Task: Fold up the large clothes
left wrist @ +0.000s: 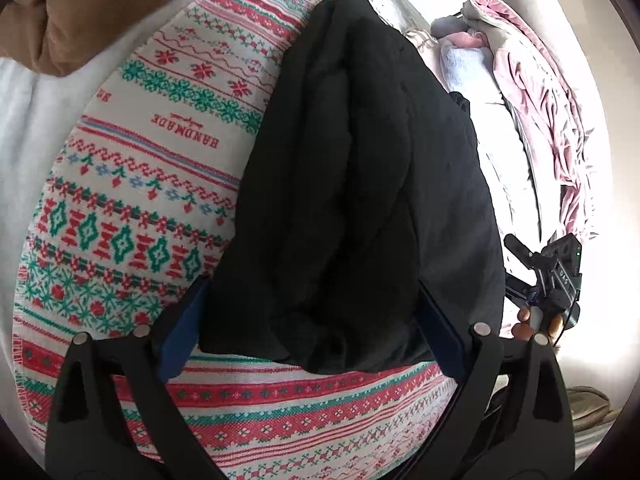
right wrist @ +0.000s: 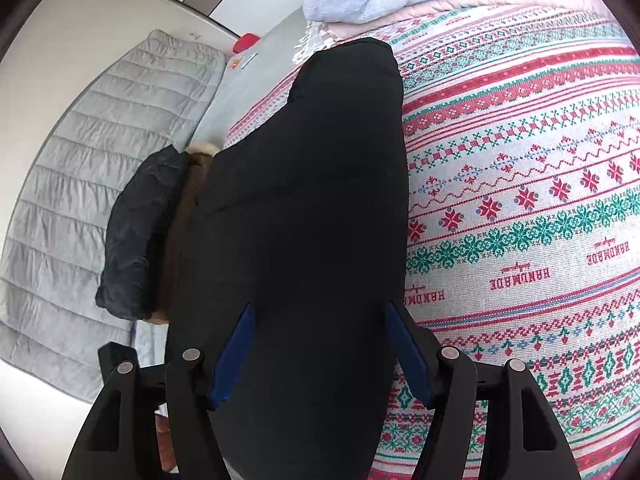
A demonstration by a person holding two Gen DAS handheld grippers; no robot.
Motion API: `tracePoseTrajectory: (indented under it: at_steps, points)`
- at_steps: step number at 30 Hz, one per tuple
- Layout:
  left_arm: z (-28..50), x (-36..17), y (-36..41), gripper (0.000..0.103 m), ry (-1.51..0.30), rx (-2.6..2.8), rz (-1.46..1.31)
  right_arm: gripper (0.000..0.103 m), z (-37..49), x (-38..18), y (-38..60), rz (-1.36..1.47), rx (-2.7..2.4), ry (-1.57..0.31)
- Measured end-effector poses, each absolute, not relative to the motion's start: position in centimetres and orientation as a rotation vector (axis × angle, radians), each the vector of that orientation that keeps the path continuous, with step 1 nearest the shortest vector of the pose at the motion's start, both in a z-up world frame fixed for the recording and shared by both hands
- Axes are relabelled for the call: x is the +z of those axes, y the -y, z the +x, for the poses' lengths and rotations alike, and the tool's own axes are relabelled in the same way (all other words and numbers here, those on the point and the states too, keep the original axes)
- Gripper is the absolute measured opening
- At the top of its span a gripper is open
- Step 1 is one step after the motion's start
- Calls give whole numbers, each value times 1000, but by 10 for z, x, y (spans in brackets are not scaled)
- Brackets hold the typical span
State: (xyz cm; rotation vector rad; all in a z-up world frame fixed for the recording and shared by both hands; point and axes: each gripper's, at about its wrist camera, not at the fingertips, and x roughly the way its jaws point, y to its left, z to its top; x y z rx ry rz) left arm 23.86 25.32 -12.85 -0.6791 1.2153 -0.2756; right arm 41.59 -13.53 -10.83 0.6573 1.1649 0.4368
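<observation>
Patterned blanket [left wrist: 132,184]: black garment [left wrist: 360,184] lengthwise (folded).

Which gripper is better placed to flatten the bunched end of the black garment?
Probably left: the left gripper, open, straddles the bunched end of the black garment; the right gripper faces smoother cloth.
</observation>
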Motion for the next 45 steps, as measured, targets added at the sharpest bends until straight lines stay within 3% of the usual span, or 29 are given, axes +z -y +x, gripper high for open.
tracePoseTrajectory:
  at_steps: [8,17,26,35,38,45]
  points:
    - [236,-117,-243,79,-1175,-245,-605,73,422,-114,143,748,441,-1155]
    - [240,-127,-245,86,-1186,-262,-648,78,438,-126,151,807,411,-1166]
    - [241,-126,-235,86,-1178,-234,-599,78,478,-144,192,981,327,-1101]
    - [247,-124,-225,84,-1176,-223,-573,78,516,-161,153,842,365,-1099]
    - [247,-118,-217,76,-1159,-212,-523,73,519,-158,135,766,363,-1088]
    - [248,-103,-191,63,-1118,-148,-360,47,517,-140,122,648,324,-1075]
